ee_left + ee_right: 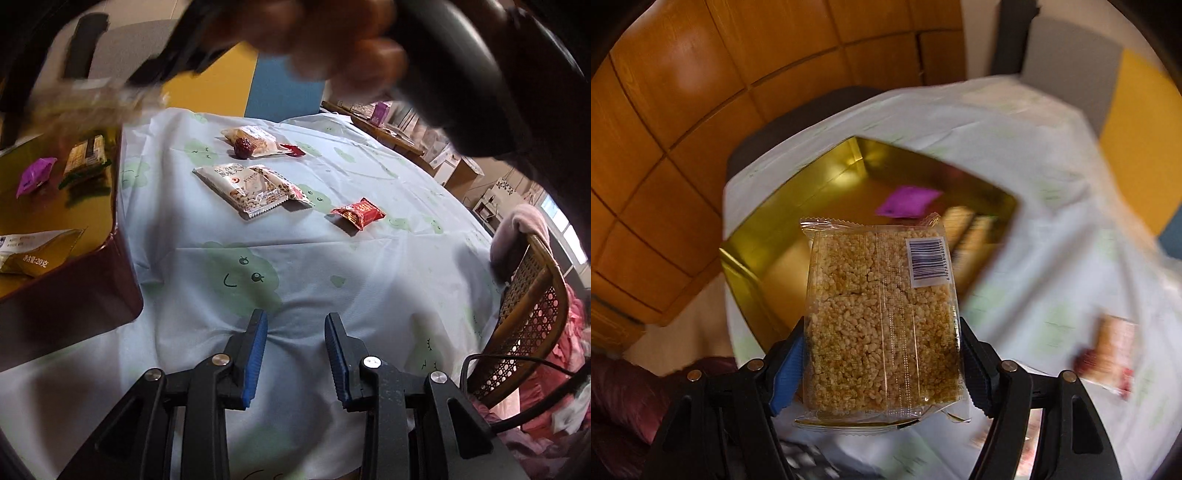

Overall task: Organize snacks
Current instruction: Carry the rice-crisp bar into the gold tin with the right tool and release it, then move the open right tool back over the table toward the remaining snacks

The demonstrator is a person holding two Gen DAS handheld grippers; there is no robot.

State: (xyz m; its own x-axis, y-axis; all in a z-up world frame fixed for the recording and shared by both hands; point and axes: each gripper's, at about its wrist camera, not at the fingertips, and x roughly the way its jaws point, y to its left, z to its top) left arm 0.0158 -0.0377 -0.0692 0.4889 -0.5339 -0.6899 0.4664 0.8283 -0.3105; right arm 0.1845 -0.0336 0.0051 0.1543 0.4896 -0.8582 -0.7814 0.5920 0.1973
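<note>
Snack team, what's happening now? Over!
Right gripper shut on rice cracker pack, above gold tray. Left gripper open, empty. Nothing blocking.

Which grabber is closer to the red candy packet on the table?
Left, I think. The left gripper hangs open above the cloth, with the red candy packet ahead. The right gripper holds the rice cracker pack toward the gold box.

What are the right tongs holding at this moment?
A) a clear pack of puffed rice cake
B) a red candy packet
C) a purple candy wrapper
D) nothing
A: in the right wrist view the right tongs are shut on the clear rice cake pack, its barcode sticker facing the camera, above the gold tray.
</note>
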